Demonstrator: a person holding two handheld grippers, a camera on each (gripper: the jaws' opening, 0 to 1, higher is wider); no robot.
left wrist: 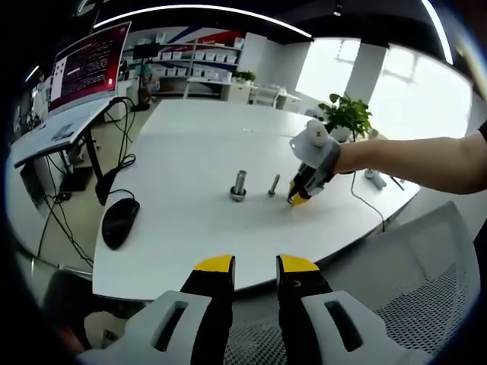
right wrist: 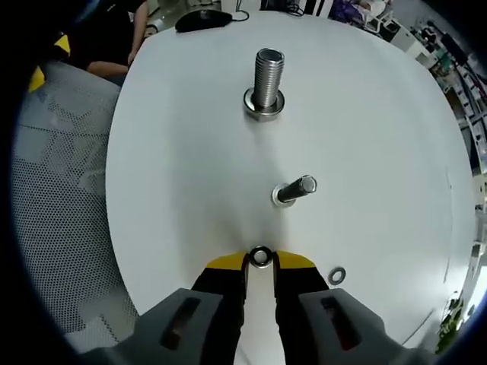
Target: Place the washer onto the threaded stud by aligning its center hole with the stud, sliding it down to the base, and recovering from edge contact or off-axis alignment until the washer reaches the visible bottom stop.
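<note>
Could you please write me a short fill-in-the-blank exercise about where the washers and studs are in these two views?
1. The right gripper pinches a small ____ between its tips.
2. A second washer lies loose on the white ____.
3. The large stud stands farther from the right gripper than the ____ stud.
4. Beside the table, near the left gripper, is a grey mesh ____.

Missing words: washer; table; small; chair

Your left gripper view sits back off the near edge of the surface (left wrist: 190,152), looking across it from well away, with the large stud (left wrist: 239,185) and small stud (left wrist: 273,185) at mid-frame. Your right gripper view hangs close above the same surface (right wrist: 365,114), facing steeply down, with both studs in the upper centre.
</note>
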